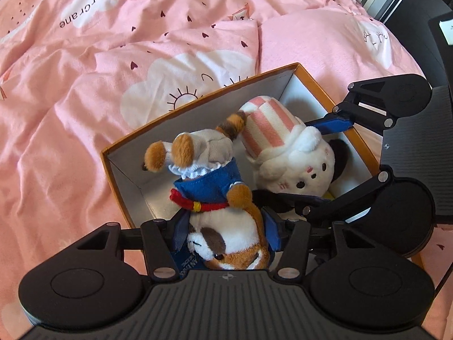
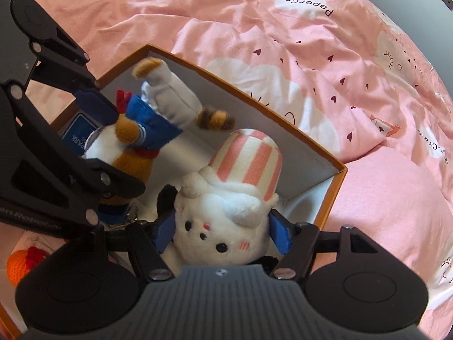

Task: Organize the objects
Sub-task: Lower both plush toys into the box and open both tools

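A: Left wrist view. Left gripper [image 1: 223, 231] points down into an orange-rimmed box [image 1: 300, 69] that sits on a pink bedspread [image 1: 85, 99]. Brown-and-white plush in a blue coat [image 1: 215, 198] is head-down between its blue pads.

B: Gripped?

A: Pads sit on either side of the head and jaws are wide; cannot tell whether they press. Its feet stick up above the box rim.

B: Anything else in the box?

A: White plush with a pink-striped hat [image 1: 283, 153], just beside the first, touching it. Right gripper [image 1: 325, 164] comes in from the right edge with that plush between its fingers.

B: Right wrist view?

A: Right gripper [image 2: 222, 233] is also aimed down into the box [image 2: 341, 170]. The white plush with a pink-striped hat [image 2: 226, 221] is between the blue pads, face towards the camera, hat towards the far wall. Jaws wide; pads at the cheeks, pressing or not I cannot tell.

B: And the left one?

A: Left gripper [image 2: 93, 141] is at the left with the brown-and-white plush in a blue coat [image 2: 136, 141] between its fingers. An orange knitted item [image 2: 19, 266] lies outside the box, lower left, on the bedspread [image 2: 339, 56].
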### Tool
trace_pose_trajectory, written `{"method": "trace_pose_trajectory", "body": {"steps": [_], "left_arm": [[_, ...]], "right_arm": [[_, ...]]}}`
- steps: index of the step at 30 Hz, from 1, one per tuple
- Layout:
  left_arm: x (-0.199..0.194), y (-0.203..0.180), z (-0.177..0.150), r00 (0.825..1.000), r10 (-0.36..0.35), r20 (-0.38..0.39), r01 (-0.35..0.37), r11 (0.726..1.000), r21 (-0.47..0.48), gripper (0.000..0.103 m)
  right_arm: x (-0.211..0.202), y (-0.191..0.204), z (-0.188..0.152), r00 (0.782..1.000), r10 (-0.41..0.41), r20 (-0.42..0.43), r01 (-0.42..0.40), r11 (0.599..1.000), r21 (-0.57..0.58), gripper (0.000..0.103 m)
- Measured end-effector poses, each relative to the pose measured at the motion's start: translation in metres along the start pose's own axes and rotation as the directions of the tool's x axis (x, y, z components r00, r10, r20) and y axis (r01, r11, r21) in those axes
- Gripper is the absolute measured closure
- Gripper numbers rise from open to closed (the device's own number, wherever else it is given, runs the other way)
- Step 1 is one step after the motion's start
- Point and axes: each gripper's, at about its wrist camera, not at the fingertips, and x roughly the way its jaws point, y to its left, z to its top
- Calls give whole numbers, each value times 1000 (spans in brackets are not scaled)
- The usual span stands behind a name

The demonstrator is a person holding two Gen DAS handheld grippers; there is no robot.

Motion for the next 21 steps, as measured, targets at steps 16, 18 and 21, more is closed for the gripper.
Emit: {"method": "trace_pose_trajectory", "body": {"steps": [16,18,21], "left_arm": [[-71,-9,-53,949,88,304,-58,993,-105,34],[-85,-16,-71,927,122,353,-86,989,-116,32],[-103,-24,-101,892,170,419,-122,983,-141,29]], "right_arm": [[-59,32,-19,990,-44,134,32,996,86,25],[-73,42,-28,985,-46,168,22,990,139,25],[-95,57,-45,972,-35,232,-20,973,230,24]]}}
